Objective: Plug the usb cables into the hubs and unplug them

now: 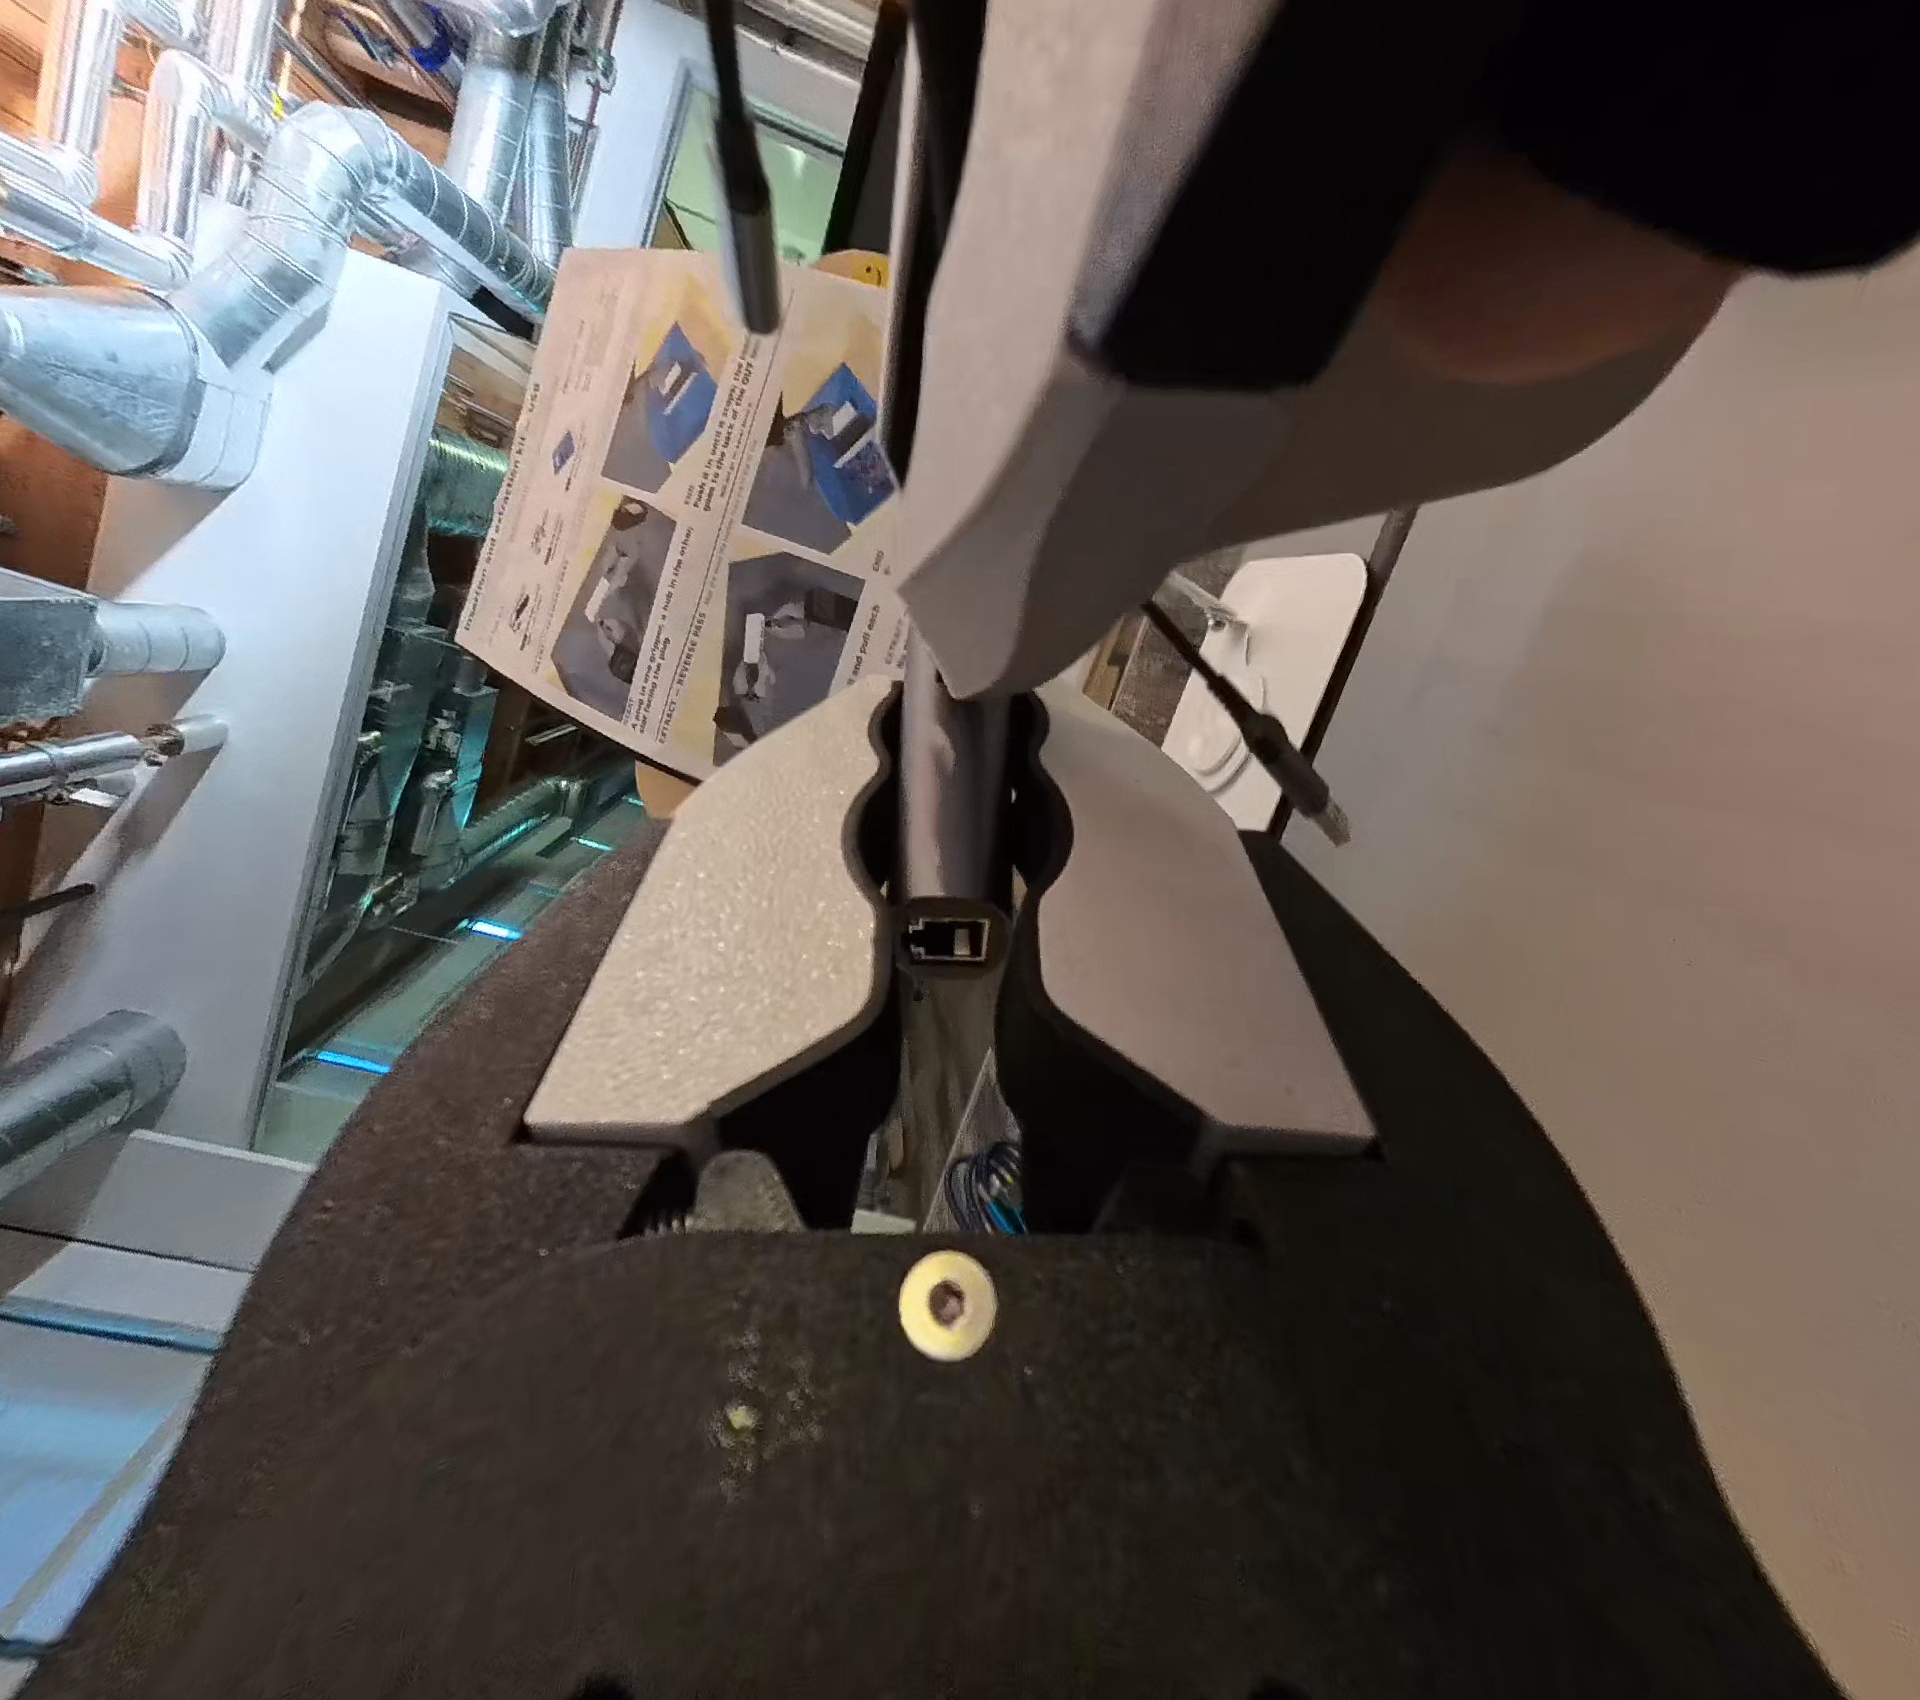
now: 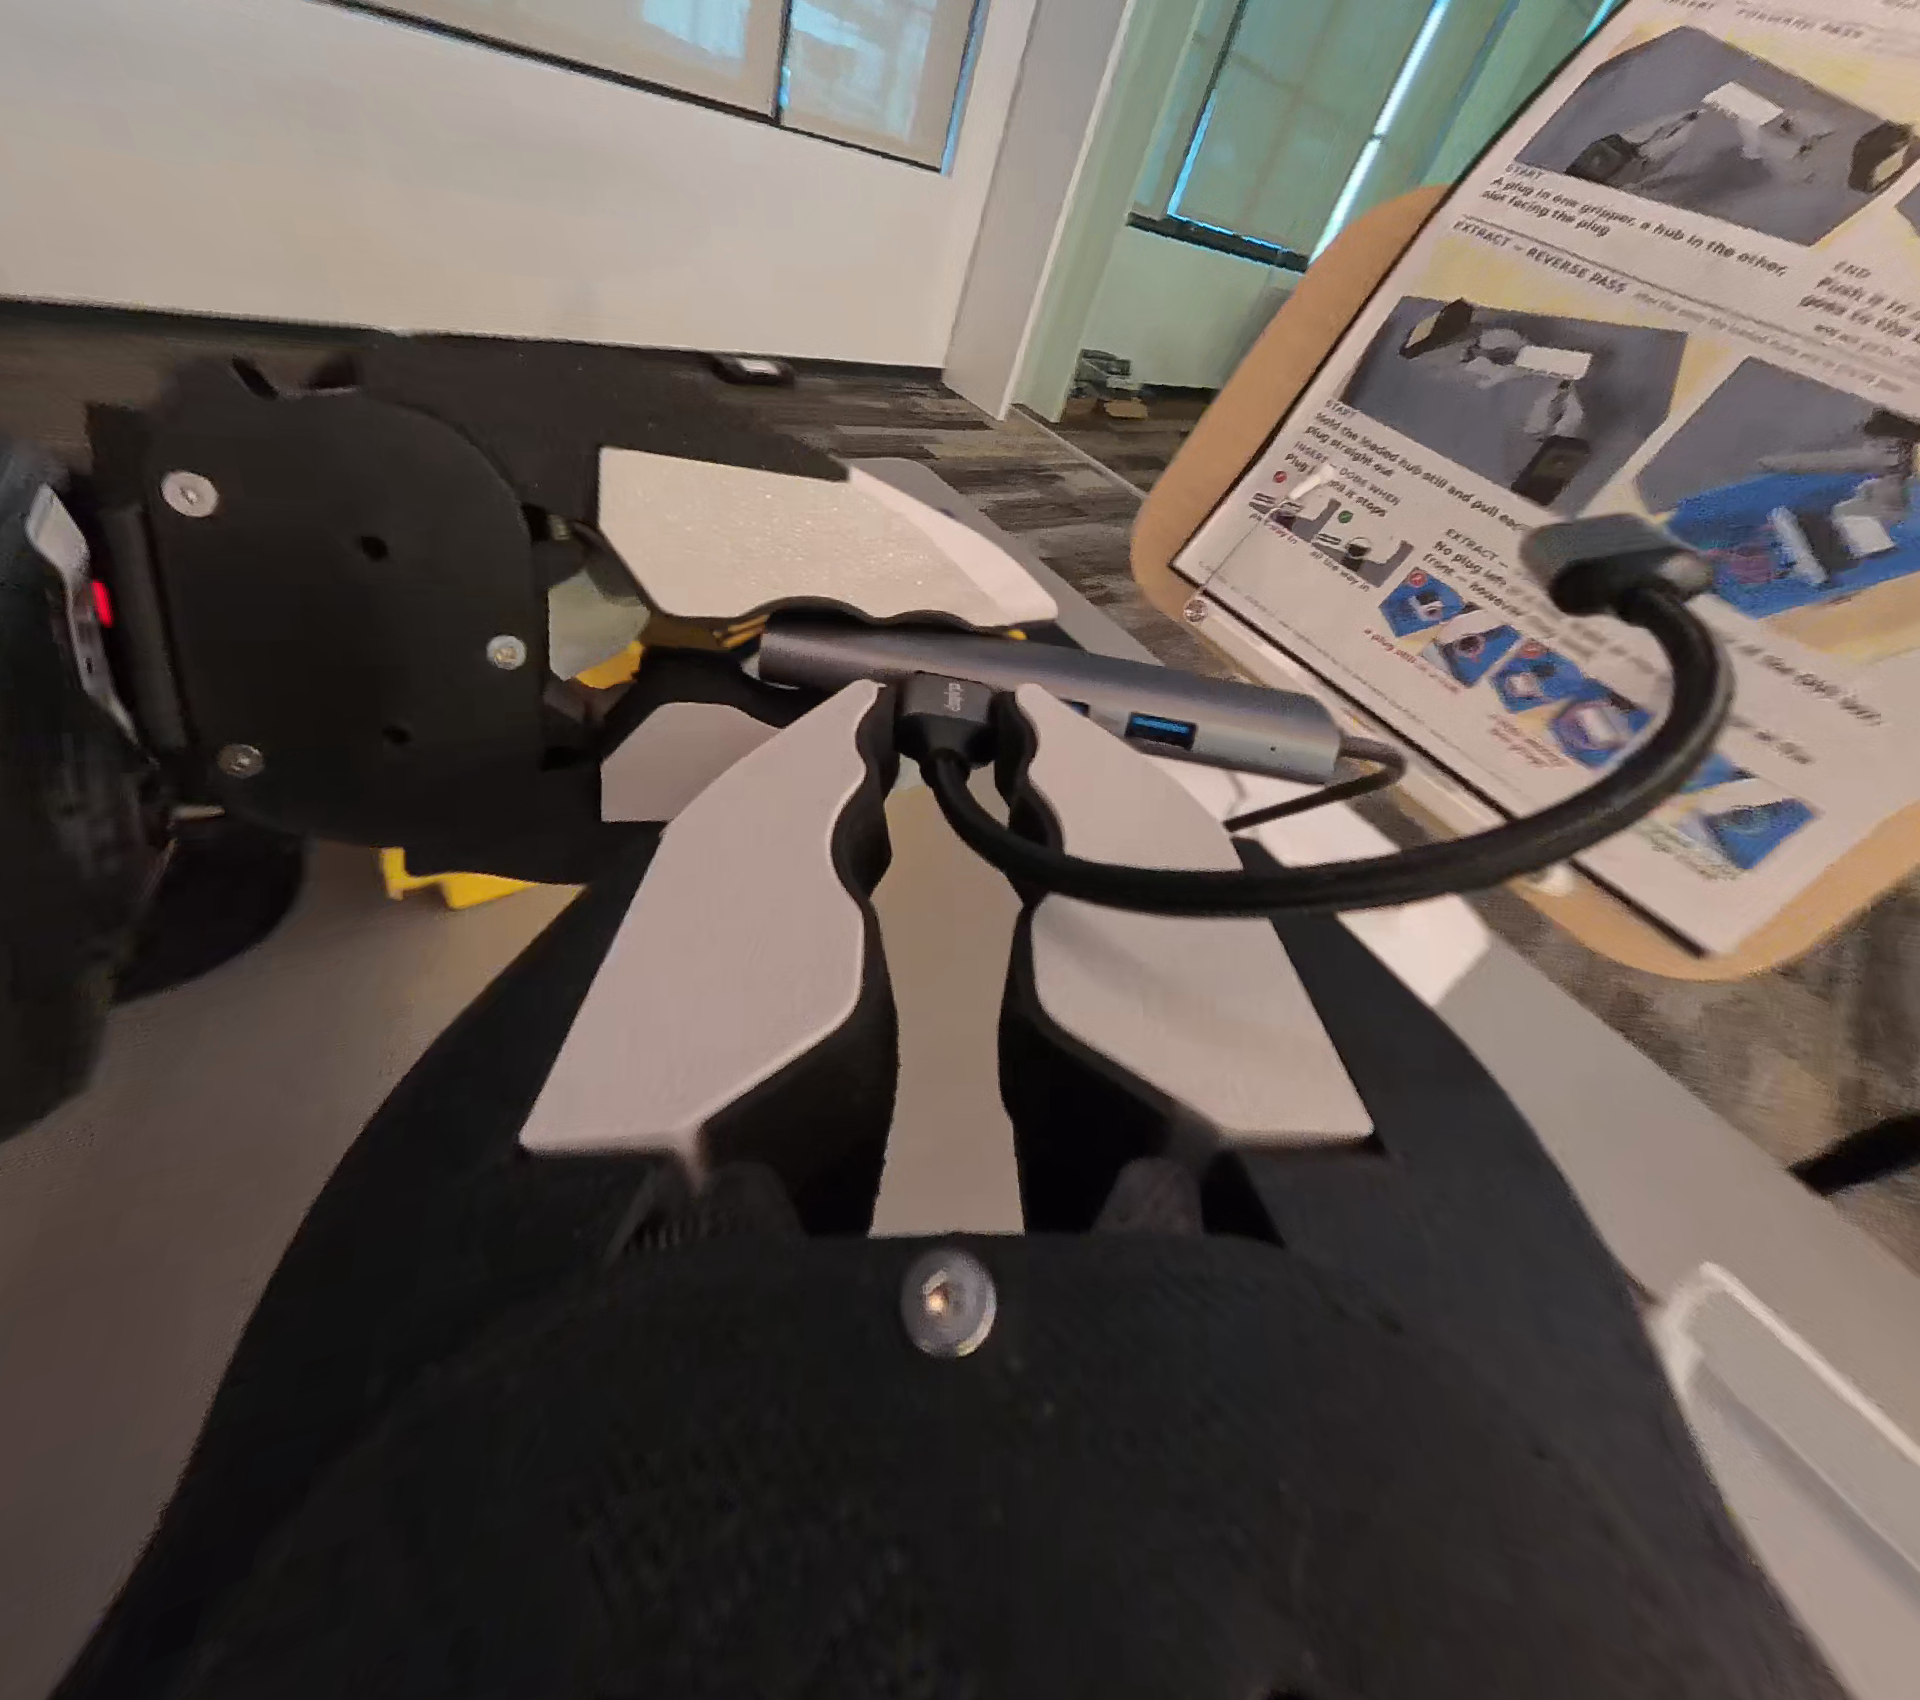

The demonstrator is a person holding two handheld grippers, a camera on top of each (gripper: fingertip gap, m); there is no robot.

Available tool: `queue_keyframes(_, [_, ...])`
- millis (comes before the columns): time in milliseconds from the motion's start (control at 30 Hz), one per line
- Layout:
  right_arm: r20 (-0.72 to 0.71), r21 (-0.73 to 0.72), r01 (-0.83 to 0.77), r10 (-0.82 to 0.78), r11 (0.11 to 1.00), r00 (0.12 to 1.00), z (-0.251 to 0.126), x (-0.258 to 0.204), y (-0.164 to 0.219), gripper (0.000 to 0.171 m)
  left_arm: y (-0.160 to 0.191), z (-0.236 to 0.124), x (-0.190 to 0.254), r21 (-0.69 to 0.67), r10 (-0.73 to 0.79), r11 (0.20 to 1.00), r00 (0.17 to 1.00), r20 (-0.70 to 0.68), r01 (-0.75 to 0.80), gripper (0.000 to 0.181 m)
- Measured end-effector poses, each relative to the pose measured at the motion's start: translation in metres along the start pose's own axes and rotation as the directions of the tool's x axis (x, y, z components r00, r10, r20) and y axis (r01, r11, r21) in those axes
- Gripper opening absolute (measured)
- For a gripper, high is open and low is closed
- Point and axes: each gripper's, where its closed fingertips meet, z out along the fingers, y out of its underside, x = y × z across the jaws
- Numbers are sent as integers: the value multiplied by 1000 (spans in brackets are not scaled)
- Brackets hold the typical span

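The pale grey counter (image 2: 260, 1079) fills the lower left of the right wrist view, and a printed instruction sheet on a tan rounded board (image 2: 1621, 424) leans at the right edge. In the left half of that frame the left claw (image 2: 831, 642) reaches in sideways, its pale fingers (image 2: 790, 538) clamped on one end of the slim grey metal USB hub (image 2: 1049, 674), which lies level across the frame's centre with a blue port showing on its near side. The right claw (image 2: 940, 736) is closed on the black USB plug (image 2: 951, 710), which is seated in the hub; its short black cable (image 2: 1351, 871) loops rightward to a free plug at the upper right. In the left wrist view the hub (image 1: 951, 819) stands endwise at centre between that claw's fingers (image 1: 758, 923), with the right claw (image 1: 1023, 528) coming in from above.
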Motion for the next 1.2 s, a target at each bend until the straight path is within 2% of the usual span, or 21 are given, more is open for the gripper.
queue_keyframes(100, [95,32,-124,120,992,988,-2,0,-3,19,-8,-4,0,87,-32,996,999,-29,35,17])
queue_keyframes(300, [169,61,-170,158,983,973,-5,-2,-7,19,-23,-9,-4,227,-95,970,995,12,89,23])
queue_keyframes(367, [176,59,-174,161,983,971,-4,-4,-5,19,-24,-8,-4,212,-86,974,996,20,79,26])
queue_keyframes(467, [172,51,-151,140,987,975,-2,-5,-3,19,-20,-8,0,185,-50,982,999,1,48,17])
queue_keyframes(600, [151,20,-111,107,994,983,-1,-4,1,19,-16,-6,5,110,-2,994,1000,-18,4,17])
queue_keyframes(1200, [30,-38,51,-49,998,998,-7,-8,-6,18,-21,-12,-1,137,-3,991,1000,-1,3,17])
